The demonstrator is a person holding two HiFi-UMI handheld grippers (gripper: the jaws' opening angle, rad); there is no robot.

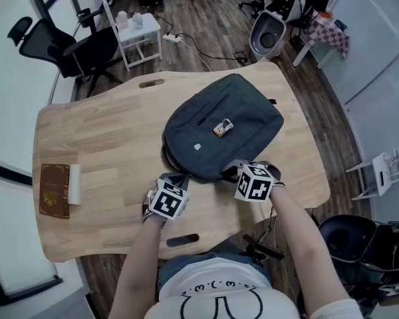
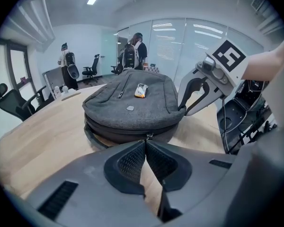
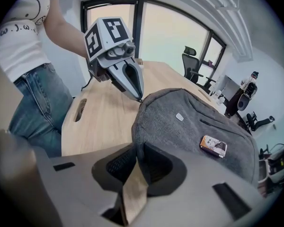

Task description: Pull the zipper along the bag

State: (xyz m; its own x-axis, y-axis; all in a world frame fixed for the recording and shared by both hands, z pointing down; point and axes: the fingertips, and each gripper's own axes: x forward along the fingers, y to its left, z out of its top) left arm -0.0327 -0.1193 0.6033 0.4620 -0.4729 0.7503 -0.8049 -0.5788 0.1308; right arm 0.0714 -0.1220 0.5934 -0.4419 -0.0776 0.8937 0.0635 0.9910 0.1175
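Zipper pull (image 2: 149,136) sits pinched in the left gripper (image 2: 146,142); right gripper (image 3: 134,148) clamps the bag (image 3: 189,126) beside it.

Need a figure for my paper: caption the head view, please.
Left gripper and right gripper pinch the near edge of a dark grey fabric backpack on a light wooden table.

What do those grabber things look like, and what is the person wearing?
The left gripper and right gripper match: grey plastic, two pointed jaws with black ridged pads, and a white cube printed with black square patterns on top. The person wears a white short-sleeved T-shirt with dark print and blue jeans.
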